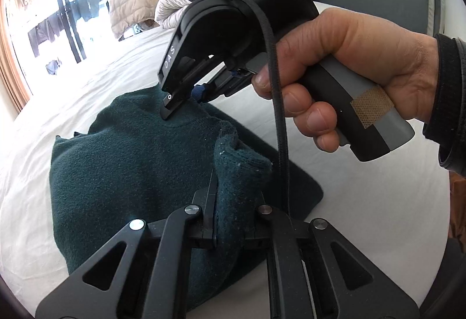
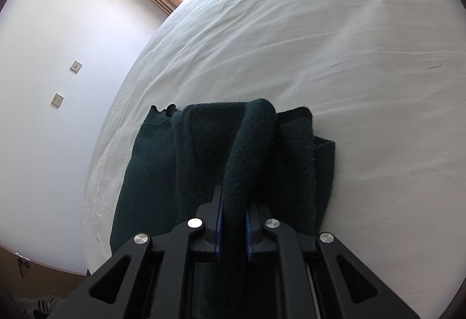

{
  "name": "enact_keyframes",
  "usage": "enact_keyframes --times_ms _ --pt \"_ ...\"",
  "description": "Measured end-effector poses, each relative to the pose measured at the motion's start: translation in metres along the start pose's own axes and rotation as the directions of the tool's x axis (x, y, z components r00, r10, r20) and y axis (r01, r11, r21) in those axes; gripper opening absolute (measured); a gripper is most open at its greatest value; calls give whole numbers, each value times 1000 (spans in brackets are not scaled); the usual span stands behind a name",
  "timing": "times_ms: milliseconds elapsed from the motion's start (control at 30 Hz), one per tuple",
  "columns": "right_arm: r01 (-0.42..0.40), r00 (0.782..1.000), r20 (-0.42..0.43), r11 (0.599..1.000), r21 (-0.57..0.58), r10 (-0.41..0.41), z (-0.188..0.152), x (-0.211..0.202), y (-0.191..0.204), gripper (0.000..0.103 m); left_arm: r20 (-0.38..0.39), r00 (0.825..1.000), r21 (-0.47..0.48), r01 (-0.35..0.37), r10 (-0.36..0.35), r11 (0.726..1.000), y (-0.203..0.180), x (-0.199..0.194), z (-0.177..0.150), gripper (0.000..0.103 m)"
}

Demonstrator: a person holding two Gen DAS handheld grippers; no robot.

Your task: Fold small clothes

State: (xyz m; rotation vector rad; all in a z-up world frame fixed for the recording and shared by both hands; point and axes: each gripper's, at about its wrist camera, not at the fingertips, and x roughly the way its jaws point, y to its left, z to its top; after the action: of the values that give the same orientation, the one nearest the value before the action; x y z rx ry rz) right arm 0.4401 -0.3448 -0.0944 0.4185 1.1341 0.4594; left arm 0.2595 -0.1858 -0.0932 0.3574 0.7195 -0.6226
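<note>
A dark green knitted sweater (image 1: 125, 161) is spread on the white bed sheet (image 1: 102, 68) — one raised fold is pinched by the left gripper (image 1: 230, 202), another by the right gripper (image 2: 234, 202), both clamped on fabric.

**Hidden and cut off**

The right gripper's fingertips (image 1: 171, 112) sink into the green sweater (image 1: 131, 161), grip unseen. The sweater's near edge hides behind the left gripper's fingers (image 1: 208, 214). Clothes outside the window (image 1: 46, 30) are blurred.
</note>
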Motion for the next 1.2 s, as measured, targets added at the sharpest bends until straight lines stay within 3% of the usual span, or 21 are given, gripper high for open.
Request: enact_keyframes --times_ms 167,500,633,800,900,967,1000,1067,1200 --pt "19 1000 -12 1000 -14 -19 -1 -3 -7 11 -9 1000 1 6 -6 1000 8 2 4 8" --pt "34 999 -14 999 3 -34 -13 5 -25 12 -38 999 -11 13 -13 1000 -14 7 6 8" --pt "4 1000 -7 1000 30 -3 -16 3 -43 12 -14 995 -74 92 -94 993 4 -6 9 14" --pt "-29 999 20 997 66 28 -22 -6 -51 16 49 980 -145 199 -194 969 35 -56 -12 17" --pt "-45 999 26 994 101 42 -31 -17 -51 27 109 978 -194 198 -180 961 62 -91 -26 26" --pt "-34 999 39 995 91 31 -41 -27 -46 32 146 981 -221 155 -124 963 85 -107 -29 45" --pt "-9 999 40 996 88 5 -46 -32 -43 32 165 983 -236 123 -85 964 97 -113 -32 62" --pt "66 996 54 995 69 -70 -60 -44 -35 32 172 985 -261 69 -24 963 122 -113 -34 64" --pt "131 980 150 991 22 -133 -89 -75 -7 33 47 998 -251 -18 30 968 155 -90 -28 64"
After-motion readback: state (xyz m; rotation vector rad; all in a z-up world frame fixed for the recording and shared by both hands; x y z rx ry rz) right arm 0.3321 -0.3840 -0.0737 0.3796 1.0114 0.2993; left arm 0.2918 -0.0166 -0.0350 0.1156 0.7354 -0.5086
